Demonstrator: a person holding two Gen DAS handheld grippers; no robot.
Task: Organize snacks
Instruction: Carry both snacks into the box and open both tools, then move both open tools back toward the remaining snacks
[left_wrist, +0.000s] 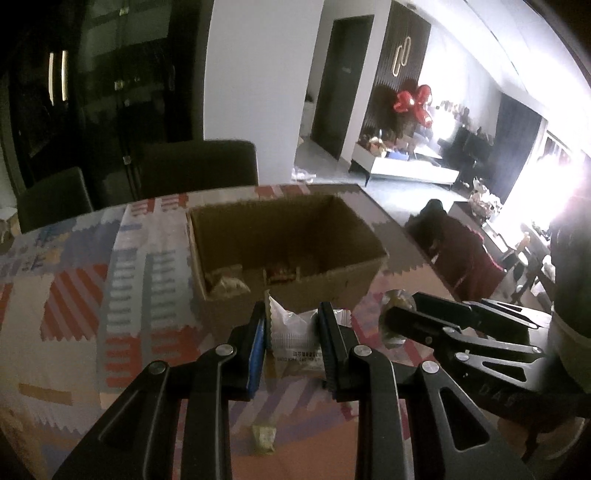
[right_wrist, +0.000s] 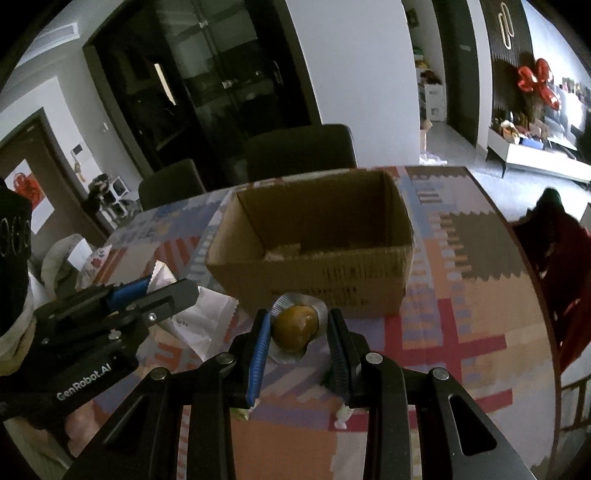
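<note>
An open cardboard box (left_wrist: 288, 240) stands on the patterned table, with a few snack packs on its floor; it also shows in the right wrist view (right_wrist: 314, 254). My left gripper (left_wrist: 293, 325) is shut on a white snack packet (left_wrist: 295, 339), held just before the box's near wall. The packet also shows in the right wrist view (right_wrist: 199, 321), where the left gripper (right_wrist: 155, 291) is at the left. My right gripper (right_wrist: 299, 328) is shut on a brown braised egg in a clear pack (right_wrist: 295, 326), in front of the box. The right gripper (left_wrist: 402, 321) appears at the right in the left wrist view.
A small yellowish wrapped snack (left_wrist: 264, 439) lies on the tablecloth (left_wrist: 74, 295) near me. Small white and green bits (right_wrist: 341, 415) lie under the right gripper. Dark chairs (left_wrist: 199, 166) stand behind the table. A dark red chair (right_wrist: 565, 258) is at the right edge.
</note>
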